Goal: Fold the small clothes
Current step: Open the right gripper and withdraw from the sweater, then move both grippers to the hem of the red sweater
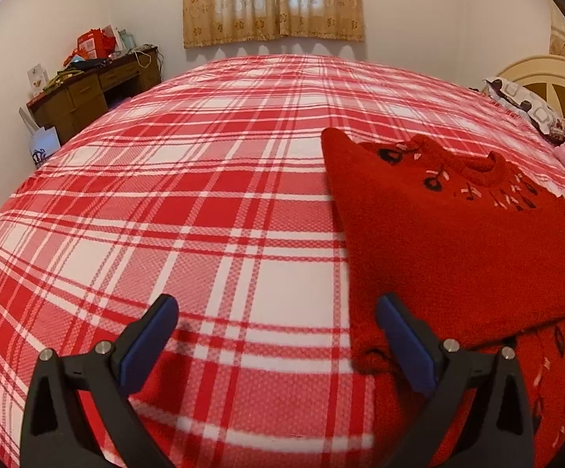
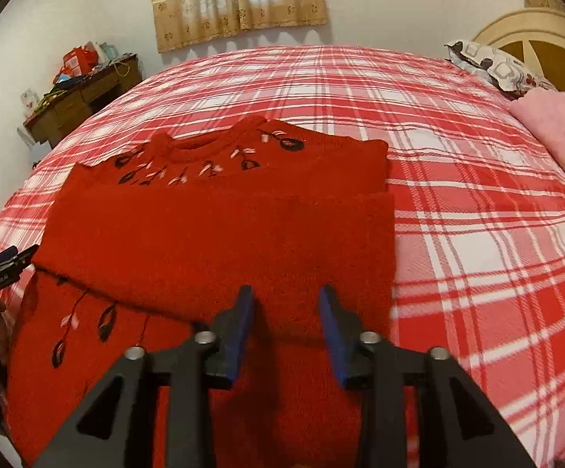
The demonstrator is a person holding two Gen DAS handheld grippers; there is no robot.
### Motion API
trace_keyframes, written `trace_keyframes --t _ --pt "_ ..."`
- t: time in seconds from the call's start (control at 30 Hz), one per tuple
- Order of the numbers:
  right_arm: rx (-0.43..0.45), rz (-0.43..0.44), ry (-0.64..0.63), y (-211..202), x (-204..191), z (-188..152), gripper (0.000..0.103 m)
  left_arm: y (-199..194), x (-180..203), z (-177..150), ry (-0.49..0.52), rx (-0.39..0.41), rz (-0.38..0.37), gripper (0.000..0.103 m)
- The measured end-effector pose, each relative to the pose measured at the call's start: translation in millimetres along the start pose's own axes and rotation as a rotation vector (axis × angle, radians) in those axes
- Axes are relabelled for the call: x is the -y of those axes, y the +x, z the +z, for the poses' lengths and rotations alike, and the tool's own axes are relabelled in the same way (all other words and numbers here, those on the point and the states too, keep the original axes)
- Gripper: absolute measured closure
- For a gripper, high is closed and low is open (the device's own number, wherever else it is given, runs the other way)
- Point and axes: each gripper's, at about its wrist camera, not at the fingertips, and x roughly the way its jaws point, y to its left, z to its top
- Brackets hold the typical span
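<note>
Red sweater [image 2: 220,234] lies folded on plaid bedspread [image 2: 477,234] — lower part doubled up over chest. Right gripper [image 2: 286,331] above near hem, jaws parted, gripping nothing. Left gripper [image 1: 278,343] wide apart, empty, at sweater's left edge. Pink cloth [image 2: 555,132], pillow [image 2: 493,66] by headboard; cluttered desk [image 1: 95,89] beyond — nothing blocks sweater.

walls white | curtained window [image 1: 272,0] (daylit) | wooden desk [image 1: 95,89] left corner

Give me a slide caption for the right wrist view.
Open right tongs above a folded red sweater on a plaid bed.
</note>
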Motion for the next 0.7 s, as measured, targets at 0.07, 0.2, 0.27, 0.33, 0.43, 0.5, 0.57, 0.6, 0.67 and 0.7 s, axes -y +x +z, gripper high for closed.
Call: trace_keyframes --t 0.07,0.2,0.27,0.33,0.43,0.5,0.57,0.6,0.67,0.7 --pt "0.015 -0.001 -0.023 -9.2 -5.7 -5.3 0.051 -7.5 -4.8 -5.0 -0.019 -0.003 -0.033 0.0" --pt "0.016 -0.006 -0.047 -20.5 -14.4 -15.0 0.051 -20.1 -8.7 -16.5 -0.026 -0.004 -0.059 0.0" --pt "0.023 0.005 -0.042 -26.1 -16.9 -18.4 0.051 -25.9 -8.7 -21.0 -0.029 0.002 -0.064 0.0" --pt "0.021 0.018 -0.038 -30.5 -19.6 -21.6 0.051 -32.5 -7.1 -23.5 -0.029 0.005 -0.074 0.0" --pt "0.012 0.017 -0.038 -35.7 -24.7 -30.2 0.05 -41.0 -4.6 -25.9 -0.022 0.001 -0.089 0.0" --pt "0.009 0.018 -0.04 -38.5 -27.4 -35.3 0.048 -48.4 -3.0 -28.9 -0.017 -0.001 -0.097 0.0" --pt "0.009 0.023 -0.038 -43.0 -28.9 -42.0 0.048 -55.6 -2.8 -33.6 -0.022 -0.008 -0.125 0.0" --pt "0.008 0.025 -0.036 -44.8 -29.3 -44.5 0.048 -57.8 -4.3 -35.6 -0.023 -0.01 -0.129 0.0" --pt "0.003 0.026 -0.036 -48.5 -31.3 -50.5 0.048 -64.6 -4.7 -40.8 -0.023 -0.012 -0.133 0.0" --pt "0.002 0.026 -0.038 -51.0 -32.4 -53.7 0.048 -67.9 -4.9 -43.7 -0.022 -0.012 -0.135 0.0"
